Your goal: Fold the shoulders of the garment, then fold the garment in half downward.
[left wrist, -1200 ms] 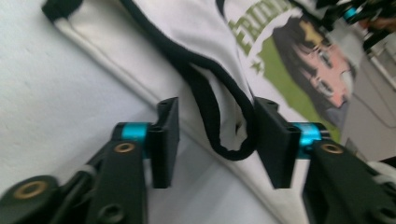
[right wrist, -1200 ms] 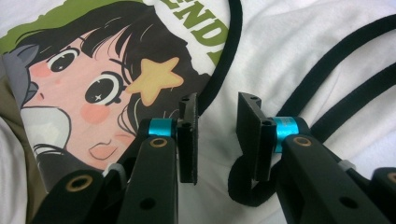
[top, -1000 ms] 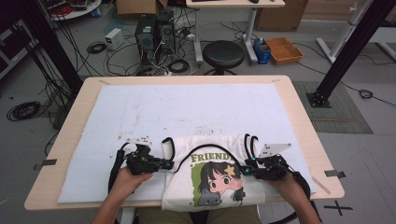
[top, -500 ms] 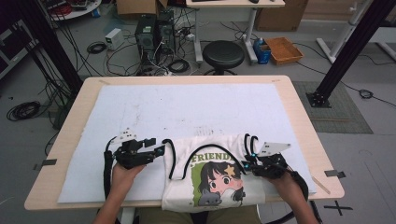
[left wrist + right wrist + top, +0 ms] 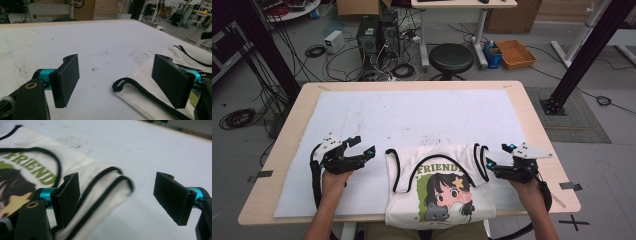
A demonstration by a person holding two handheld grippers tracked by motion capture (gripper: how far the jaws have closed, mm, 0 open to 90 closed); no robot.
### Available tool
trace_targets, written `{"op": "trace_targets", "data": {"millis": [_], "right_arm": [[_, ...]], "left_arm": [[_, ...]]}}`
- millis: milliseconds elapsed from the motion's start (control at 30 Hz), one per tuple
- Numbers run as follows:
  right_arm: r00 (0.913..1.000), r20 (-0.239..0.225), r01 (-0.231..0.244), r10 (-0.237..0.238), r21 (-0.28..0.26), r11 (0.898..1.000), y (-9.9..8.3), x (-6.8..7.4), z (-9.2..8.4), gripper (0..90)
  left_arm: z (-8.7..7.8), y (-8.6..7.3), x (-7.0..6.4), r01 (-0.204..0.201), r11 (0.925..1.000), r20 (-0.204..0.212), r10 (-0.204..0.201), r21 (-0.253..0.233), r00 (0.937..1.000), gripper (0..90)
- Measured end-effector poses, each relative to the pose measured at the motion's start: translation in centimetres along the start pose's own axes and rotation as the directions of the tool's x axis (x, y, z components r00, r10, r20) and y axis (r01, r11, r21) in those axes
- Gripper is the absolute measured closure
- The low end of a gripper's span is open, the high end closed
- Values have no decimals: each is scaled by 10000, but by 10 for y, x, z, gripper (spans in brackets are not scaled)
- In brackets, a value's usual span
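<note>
Both tools gape wide and empty: left tool (image 5: 361, 146) just beside the tank top (image 5: 439, 187), right tool (image 5: 498, 155) over its black-trimmed strap (image 5: 110, 182). Soft, light, floppy cloth on the bench (image 5: 412, 112); the trimmed straps look like the firmest places to pinch.

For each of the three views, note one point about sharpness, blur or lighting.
High view: even light, soft detail. Left gripper view: the shirt and white mat fairly crisp, background workshop soft. Right gripper view: shirt print and black trim smeared, out of focus.
</note>
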State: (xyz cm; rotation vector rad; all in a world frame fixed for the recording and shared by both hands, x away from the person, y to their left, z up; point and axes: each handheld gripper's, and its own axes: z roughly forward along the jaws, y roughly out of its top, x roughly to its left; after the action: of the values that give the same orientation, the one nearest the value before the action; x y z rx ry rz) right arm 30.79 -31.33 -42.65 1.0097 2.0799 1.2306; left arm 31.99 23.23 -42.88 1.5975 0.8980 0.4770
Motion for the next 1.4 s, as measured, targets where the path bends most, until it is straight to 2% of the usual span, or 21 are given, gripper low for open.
{"op": "trace_targets", "data": {"millis": [33,167,267,400,567,767,967,1233,1300,1400], "right_arm": [[9999,105,-117,118,-85,9999,-1,-3,-3,211],[9958,598,-669,698,-486,9966,-4,-21,-15,211],[9882,832,-1226,1287,-750,9896,-9,-32,-23,211],[9851,841,-1449,1503,-677,9871,-15,-38,-26,211],[9875,697,-1380,1414,-508,9891,-17,-37,-26,211],[9857,634,-1530,1563,-533,9868,-16,-35,-26,211],[9870,477,-1514,1538,-492,9872,-13,-31,-22,211],[9907,75,-1354,1357,-295,9904,-9,-27,-11,211],[9904,-63,-1384,1383,-156,9903,-6,-25,-5,211],[9921,-229,-1236,1236,35,9923,2,-17,3,211]], "left_arm": [[-1,-1,1,-232,9997,-44,232,-62,9997,223],[-1,-4,3,-451,9990,133,450,79,9989,223],[1,-4,2,-300,9994,200,296,198,9994,223],[1,-3,1,-117,9998,151,115,147,9998,223],[3,-2,-1,90,10000,11,-90,-31,10000,220],[6,-3,-2,-12,9997,-171,16,233,9999,220],[6,-4,-1,111,9993,-261,-102,357,9996,220],[12,1,-9,-81,9976,-45,85,683,10000,221],[17,6,-9,108,9972,63,-113,736,9999,222],[28,12,-8,670,9947,535,-712,776,9960,222]]}}
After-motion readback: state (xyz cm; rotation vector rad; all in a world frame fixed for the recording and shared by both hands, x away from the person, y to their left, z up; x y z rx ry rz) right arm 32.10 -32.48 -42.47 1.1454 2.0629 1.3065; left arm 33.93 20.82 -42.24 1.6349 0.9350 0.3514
